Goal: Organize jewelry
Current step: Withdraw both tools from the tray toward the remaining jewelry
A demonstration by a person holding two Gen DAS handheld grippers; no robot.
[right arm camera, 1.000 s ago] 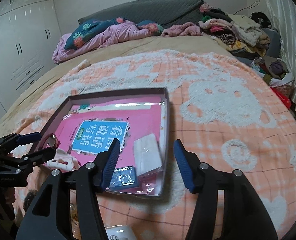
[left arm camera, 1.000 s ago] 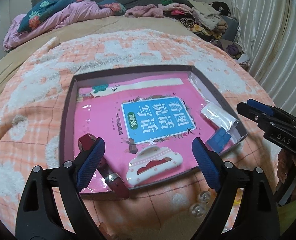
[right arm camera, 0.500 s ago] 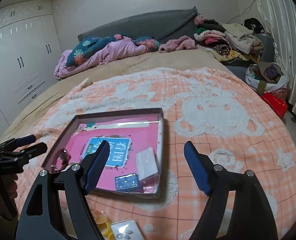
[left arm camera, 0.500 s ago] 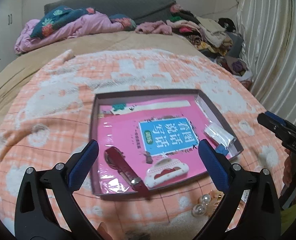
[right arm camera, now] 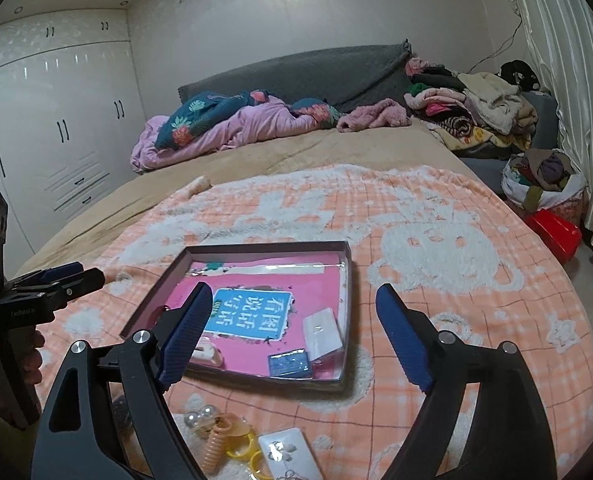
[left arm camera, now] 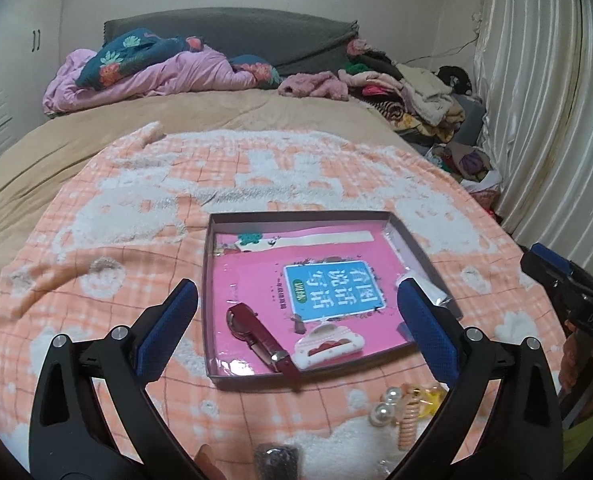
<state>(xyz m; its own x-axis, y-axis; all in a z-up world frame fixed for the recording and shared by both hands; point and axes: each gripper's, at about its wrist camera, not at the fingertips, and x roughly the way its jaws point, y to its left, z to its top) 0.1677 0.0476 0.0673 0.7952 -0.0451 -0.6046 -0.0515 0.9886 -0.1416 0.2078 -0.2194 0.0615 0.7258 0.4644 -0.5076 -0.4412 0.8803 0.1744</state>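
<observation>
A shallow dark box [left arm camera: 205, 280] with a pink printed lining lies on the orange blanket. Inside it are a dark red clasp strap [left arm camera: 262, 338], a white and pink hair clip [left arm camera: 328, 346], a clear packet [right arm camera: 322, 332] and a small blue packet [right arm camera: 290, 364]. My left gripper [left arm camera: 296, 292] hovers open above the box's near edge, holding nothing. My right gripper [right arm camera: 294, 294] hangs over the box's near right part; its jaws are opening with nothing between them. Loose pearls [left arm camera: 386, 404], a coiled hair tie [left arm camera: 408, 428] and yellow rings [right arm camera: 244, 450] lie in front of the box.
A white earring card [right arm camera: 288, 456] lies by the yellow rings. Crumpled bedding [left arm camera: 156, 68] and piled clothes [left arm camera: 416, 96] fill the bed's far end. A curtain [left arm camera: 544, 120] hangs on the right, white wardrobes [right arm camera: 48, 140] stand on the left. A red bin [right arm camera: 554, 236] sits on the floor.
Both grippers have risen and drawn back from the box, which now looks smaller and farther. The right jaws have spread wider. The items in the box have stayed put.
</observation>
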